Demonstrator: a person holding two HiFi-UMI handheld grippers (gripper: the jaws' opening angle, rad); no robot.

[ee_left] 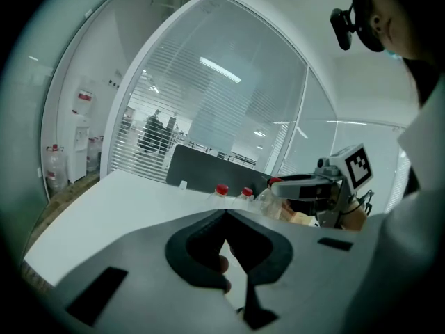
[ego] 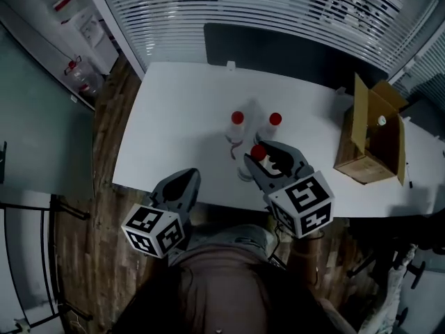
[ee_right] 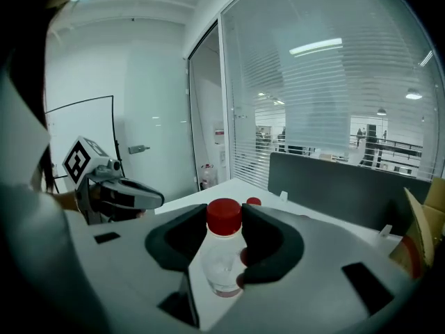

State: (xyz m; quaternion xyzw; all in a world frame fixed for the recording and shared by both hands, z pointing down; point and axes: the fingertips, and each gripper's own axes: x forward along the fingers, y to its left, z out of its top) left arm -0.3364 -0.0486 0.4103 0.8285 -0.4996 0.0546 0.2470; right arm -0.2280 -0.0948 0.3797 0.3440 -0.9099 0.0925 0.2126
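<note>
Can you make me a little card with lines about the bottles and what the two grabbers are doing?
Table: white table
Right grabber: right gripper, jaws closed on the held bottle just under its red cap
Left grabber: left gripper, jaws together, nothing between them, by the table's front edge
Other bottles: back-left bottle and back-right bottle, upright, red caps
Also there: open cardboard box on the table's right side

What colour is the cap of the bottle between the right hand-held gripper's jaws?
Red; cap of the bottle, clearest in the right gripper view.
</note>
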